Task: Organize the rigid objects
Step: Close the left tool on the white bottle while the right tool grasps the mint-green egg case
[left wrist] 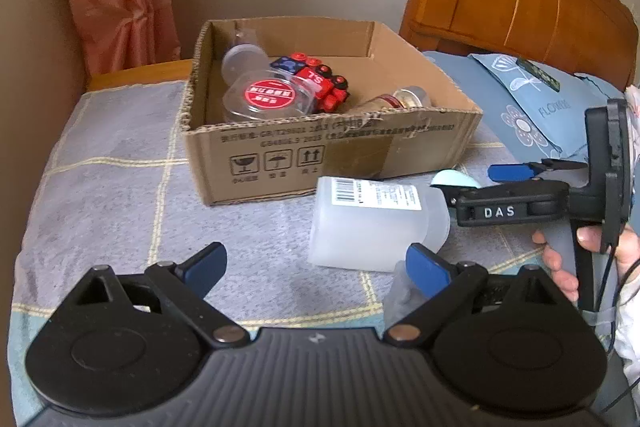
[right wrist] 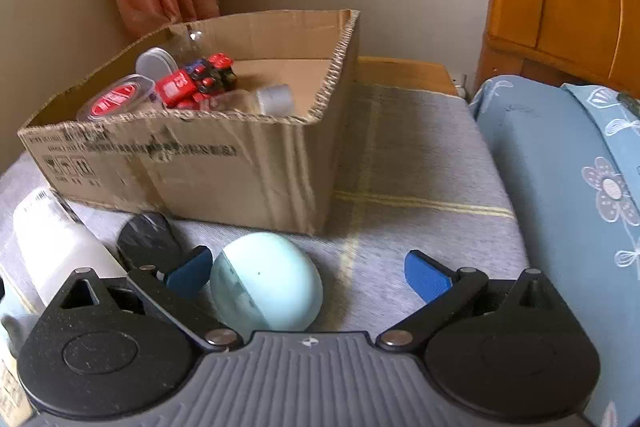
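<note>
Both tongs (left wrist: 316,267) (right wrist: 308,273) have black linkage arms, silver pivot screws, blue pads, ribbed grey bodies; one is lettered "DAS".

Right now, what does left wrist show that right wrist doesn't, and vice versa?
Left wrist only: the right gripper from the side, jaws open, the hand holding it, the barcode label on the white bottle, and the left gripper, open over bare cloth.

Right wrist only: the whole pale green egg-shaped object between the open fingers, nearer one pad, plus a black object beside it.

Both: the cardboard box holding a red toy and a red-lidded container, the bottle, the grey checked cloth, the blue pillow.
</note>
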